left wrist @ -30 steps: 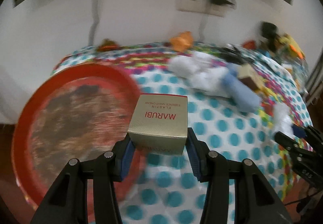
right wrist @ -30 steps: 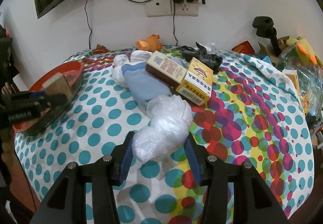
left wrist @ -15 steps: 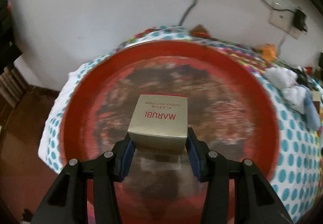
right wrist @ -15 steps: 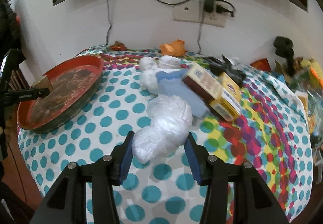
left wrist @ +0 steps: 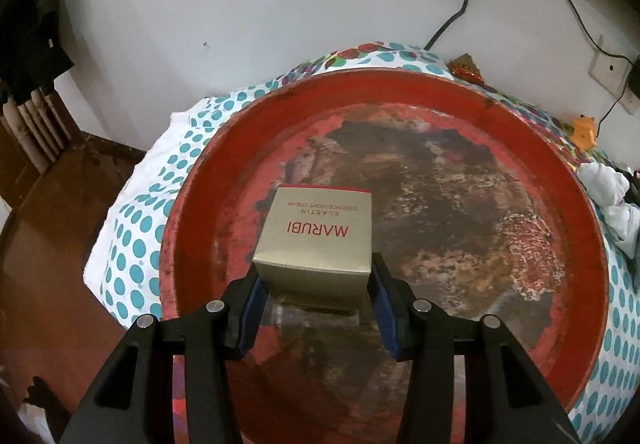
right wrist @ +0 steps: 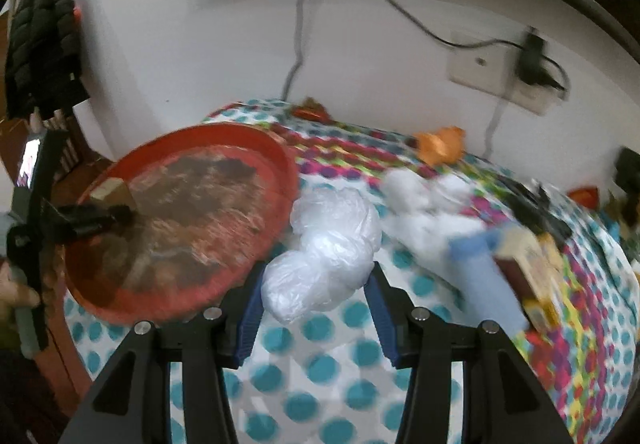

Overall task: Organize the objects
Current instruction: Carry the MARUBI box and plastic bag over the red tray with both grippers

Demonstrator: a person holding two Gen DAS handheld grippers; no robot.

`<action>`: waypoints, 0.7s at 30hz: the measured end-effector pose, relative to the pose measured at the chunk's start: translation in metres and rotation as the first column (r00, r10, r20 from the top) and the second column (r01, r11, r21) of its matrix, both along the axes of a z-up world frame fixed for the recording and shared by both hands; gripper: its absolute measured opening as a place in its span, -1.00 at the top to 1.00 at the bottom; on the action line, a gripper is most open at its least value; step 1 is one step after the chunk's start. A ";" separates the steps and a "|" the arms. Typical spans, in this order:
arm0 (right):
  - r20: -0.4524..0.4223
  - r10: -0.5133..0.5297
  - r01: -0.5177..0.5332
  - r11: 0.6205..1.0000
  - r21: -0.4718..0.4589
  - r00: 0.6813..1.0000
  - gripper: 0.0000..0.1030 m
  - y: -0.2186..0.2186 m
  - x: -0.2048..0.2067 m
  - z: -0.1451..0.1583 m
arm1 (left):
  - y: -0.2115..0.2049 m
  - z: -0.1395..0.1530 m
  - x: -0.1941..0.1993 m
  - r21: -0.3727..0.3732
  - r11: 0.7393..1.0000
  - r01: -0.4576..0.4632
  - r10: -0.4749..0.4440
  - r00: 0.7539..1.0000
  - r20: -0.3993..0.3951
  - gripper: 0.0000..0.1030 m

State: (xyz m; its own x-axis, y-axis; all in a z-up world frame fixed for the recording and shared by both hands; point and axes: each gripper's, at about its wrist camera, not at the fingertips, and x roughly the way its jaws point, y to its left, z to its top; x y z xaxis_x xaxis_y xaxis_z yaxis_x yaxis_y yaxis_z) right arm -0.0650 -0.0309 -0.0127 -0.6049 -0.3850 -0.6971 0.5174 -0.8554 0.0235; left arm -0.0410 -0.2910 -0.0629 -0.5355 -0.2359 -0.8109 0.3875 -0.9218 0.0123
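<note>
In the left wrist view, the left gripper (left wrist: 316, 286) holds a small gold carton (left wrist: 318, 240) printed "MARUBI", its blue fingers (left wrist: 250, 314) pressed flat against the carton's two sides. The carton sits over the inner floor of a round red tray (left wrist: 440, 92), nearer the tray's left wall than its right; whether its base touches the worn, brown-patched floor or hangs just above it cannot be told. The tray rests on a bench covered by a white cloth with teal dots (left wrist: 132, 228), which hangs over the bench's left edge above a dark wooden floor. At the far right edge a crumpled white rag (left wrist: 608, 188) lies on the cloth just outside the tray rim. In the right wrist view, which is blurred, the right gripper (right wrist: 316, 302) is closed on a bundle of crumpled white plastic bag (right wrist: 328, 244), the fingers (right wrist: 380, 314) squeezing its lower part from both sides while the rest bulges forward. The bundle is above the dotted cloth, just beside the right rim of the red tray. Over the tray's left side the left gripper shows as a dark shape with the gold carton at its tip. To the right lie a light blue cloth roll (right wrist: 484, 276) and a yellow box (right wrist: 536, 268), and farther back an orange toy (right wrist: 440, 142).
</note>
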 end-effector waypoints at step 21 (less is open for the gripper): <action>0.129 0.140 -0.152 0.984 0.091 0.982 0.04 -0.143 -0.089 -0.033 | -0.008 0.006 0.007 0.004 1.000 0.018 -0.018 0.998 -0.057 -0.57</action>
